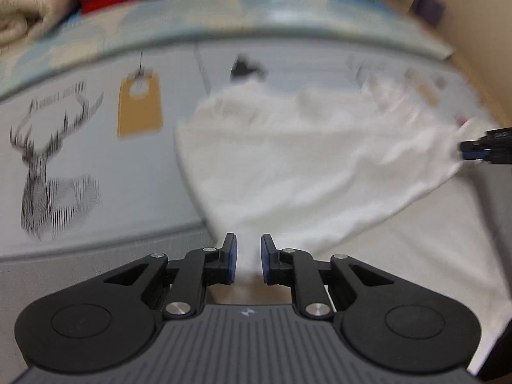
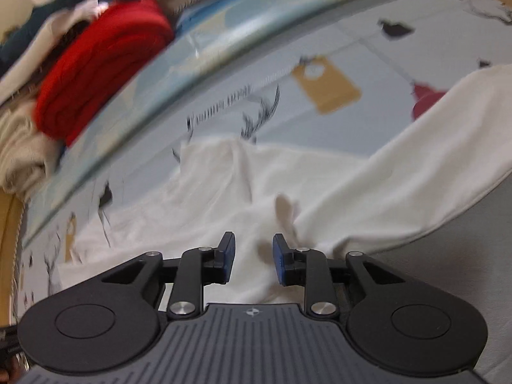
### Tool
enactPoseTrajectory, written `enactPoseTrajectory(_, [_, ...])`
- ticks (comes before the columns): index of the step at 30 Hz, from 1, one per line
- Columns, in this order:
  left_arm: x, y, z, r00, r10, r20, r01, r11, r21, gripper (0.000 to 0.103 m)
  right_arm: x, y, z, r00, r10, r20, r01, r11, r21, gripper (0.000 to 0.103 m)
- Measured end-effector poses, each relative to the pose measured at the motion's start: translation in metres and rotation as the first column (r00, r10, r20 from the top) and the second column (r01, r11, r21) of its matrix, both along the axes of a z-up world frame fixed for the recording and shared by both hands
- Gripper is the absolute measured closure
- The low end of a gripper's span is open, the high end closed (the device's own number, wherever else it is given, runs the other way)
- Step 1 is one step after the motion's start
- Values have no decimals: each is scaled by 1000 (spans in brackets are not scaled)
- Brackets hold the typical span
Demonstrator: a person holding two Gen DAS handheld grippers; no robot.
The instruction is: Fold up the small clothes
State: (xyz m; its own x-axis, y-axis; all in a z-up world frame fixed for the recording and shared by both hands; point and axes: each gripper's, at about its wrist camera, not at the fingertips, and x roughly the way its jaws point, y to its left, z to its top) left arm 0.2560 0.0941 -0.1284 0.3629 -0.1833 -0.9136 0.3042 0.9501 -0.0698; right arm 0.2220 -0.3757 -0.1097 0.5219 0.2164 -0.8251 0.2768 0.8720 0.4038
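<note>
Left wrist view: left gripper [image 1: 249, 260] is pinching a bunched corner of the white garment [image 1: 304, 166] between nearly closed jaws; cloth is fanning out ahead over the deer-print sheet [image 1: 64, 160], right gripper [image 1: 464, 152] gripping its far edge. Right wrist view: right gripper [image 2: 252, 260] is clamping a fold, jaws narrowly apart; red sweater [image 2: 102, 73] is lying beyond, left.

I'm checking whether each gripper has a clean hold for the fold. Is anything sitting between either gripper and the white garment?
Nothing visible does. The left gripper has a bunched bit of the white garment directly between its pads, and the right gripper likewise has the cloth between its fingers. The red knit lies far off at the bed's edge.
</note>
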Motion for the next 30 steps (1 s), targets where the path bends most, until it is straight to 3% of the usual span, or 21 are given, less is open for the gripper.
enactPoseTrajectory(2, [3,-2,-24,996,17,-93,-5,992,130,85,4,5,-22,992,-5,-128,-1,999,-46,75])
enactPoseTrajectory(3, [6,1,-31,991,36,-131,-15,987,158,85,4,5,-31,984,-12,-180,-1,998,-71,76])
enactPoseTrajectory(4, [9,5,-28,989,55,-137,-36,990,137,85,3,3,-31,982,-19,-186,4,997,-81,76])
enactPoseTrajectory(6, [15,14,-9,993,96,-73,-90,992,90,85,3,0,-19,989,-34,-143,25,998,-62,74])
enactPoseTrajectory(8, [24,20,9,989,147,3,-147,989,11,83,2,4,-1,999,-11,-48,8,998,-62,71])
enactPoseTrajectory(10, [36,23,15,972,228,48,-226,973,-41,68,1,12,7,1000,25,10,-24,998,-64,60])
enactPoseTrajectory(12, [48,20,13,955,284,82,-280,958,-54,66,3,17,6,1000,27,15,-26,997,-78,58])
enactPoseTrajectory(18, [77,16,-10,928,362,86,-353,929,-110,66,8,20,-1,1000,16,-14,-17,997,-79,58])
enactPoseTrajectory(19, [79,16,-16,931,356,76,-347,931,-115,83,8,21,-1,1000,18,-13,-19,997,-80,58])
enactPoseTrajectory(20, [81,18,-20,939,337,69,-329,938,-107,101,7,22,-2,1000,23,-13,-23,997,-76,58])
enactPoseTrajectory(21, [84,20,-18,941,326,95,-318,944,-87,100,8,23,-2,999,31,-14,-32,997,-70,58])
enactPoseTrajectory(24, [83,42,-8,899,408,159,-399,913,-86,100,7,27,-2,998,55,-13,-56,996,-72,58])
enactPoseTrajectory(25, [83,44,-7,897,413,159,-404,911,-84,99,8,27,-3,998,59,-15,-60,995,-74,58])
enactPoseTrajectory(27, [82,42,-8,912,388,135,-386,922,-45,96,9,27,-4,998,67,-18,-68,995,-74,58])
enactPoseTrajectory(30, [75,36,2,921,364,141,-373,927,36,82,13,28,-8,997,72,-24,-74,994,-77,58])
